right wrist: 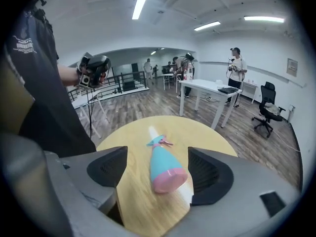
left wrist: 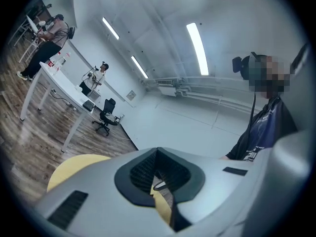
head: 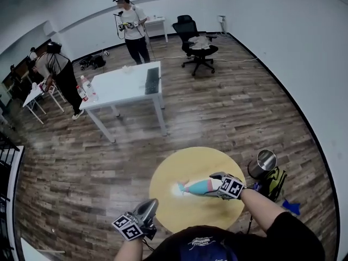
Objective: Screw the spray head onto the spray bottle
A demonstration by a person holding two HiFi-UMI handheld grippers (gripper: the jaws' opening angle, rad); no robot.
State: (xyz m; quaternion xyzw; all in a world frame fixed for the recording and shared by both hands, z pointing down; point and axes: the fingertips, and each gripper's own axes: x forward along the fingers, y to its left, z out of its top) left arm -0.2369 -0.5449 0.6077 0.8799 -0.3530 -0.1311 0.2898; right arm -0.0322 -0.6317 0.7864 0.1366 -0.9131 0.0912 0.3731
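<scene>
Your right gripper (right wrist: 158, 169) has its jaws wide apart with nothing gripped. The spray bottle (right wrist: 162, 167) lies on its side on the round yellow table (right wrist: 207, 135), pink base toward you and sitting between the two jaws: just beside the right-hand one, a clear gap to the other. The spray head (right wrist: 158, 143), teal with a pink trigger, is at the bottle's far neck end; whether it's screwed tight can't be told. In the head view the bottle (head: 196, 187) points left across the table (head: 190, 162), right gripper (head: 213, 185) at its base. Your left gripper (left wrist: 158, 181) is closed tight and empty, held off the table's near left edge (head: 148, 206), well apart from the bottle. Around the table: a metal bin (head: 263, 163) and a yellow-green bag (head: 275, 182) on the wood floor to the right, near the table edge. Farther off, a white table (head: 128, 83), a black office chair (head: 197, 45), one person standing (head: 133, 29), another person bent over a desk (head: 57, 72) at left.
</scene>
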